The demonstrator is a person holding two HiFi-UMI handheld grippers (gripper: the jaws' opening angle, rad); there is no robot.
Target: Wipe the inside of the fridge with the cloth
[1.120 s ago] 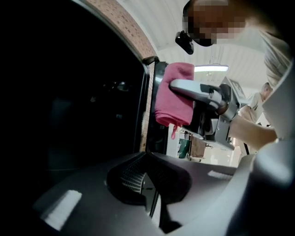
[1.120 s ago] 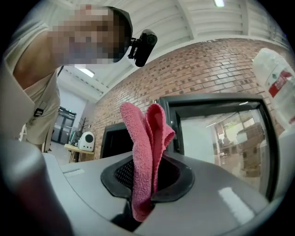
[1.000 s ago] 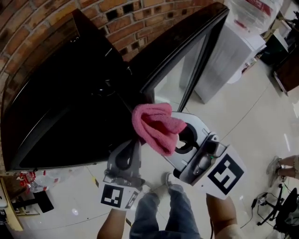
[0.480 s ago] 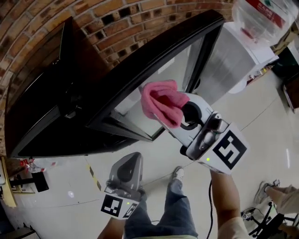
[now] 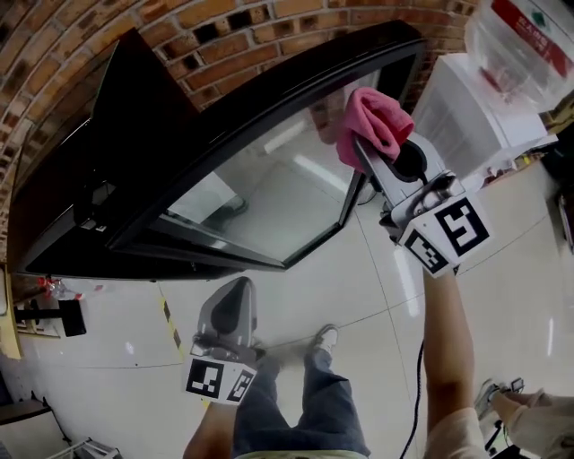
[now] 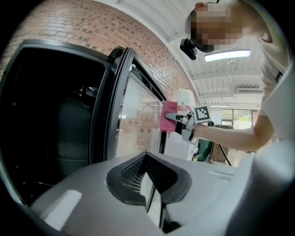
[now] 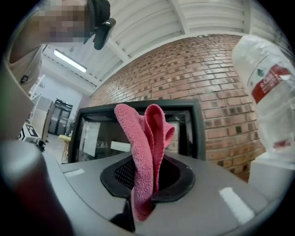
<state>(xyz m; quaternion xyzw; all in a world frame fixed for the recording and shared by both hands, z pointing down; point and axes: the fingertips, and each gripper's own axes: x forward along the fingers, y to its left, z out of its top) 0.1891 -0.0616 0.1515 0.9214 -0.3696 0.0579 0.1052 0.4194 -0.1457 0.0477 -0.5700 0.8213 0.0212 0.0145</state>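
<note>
Brick wall [image 5: 224, 27] behind, fridge [image 5: 108, 134] door [image 5: 269, 193] open. Right gripper [image 5: 366, 151] clamps cloth [image 5: 372, 121] at door's edge; left gripper [image 5: 237, 289] closed, empty. I'd say pre-wipe: next, cloth into fridge.

brick wall [image 5: 260, 22] | glossy pale floor [image 5: 377, 296] | white water dispenser [image 5: 480, 99] | ceiling strip light [image 6: 228, 54]

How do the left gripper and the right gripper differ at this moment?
The right gripper is shut on the pink cloth; the left gripper holds nothing, jaws together. The right gripper is raised by the fridge door; the left gripper hangs low. Both carry a marker cube.
</note>
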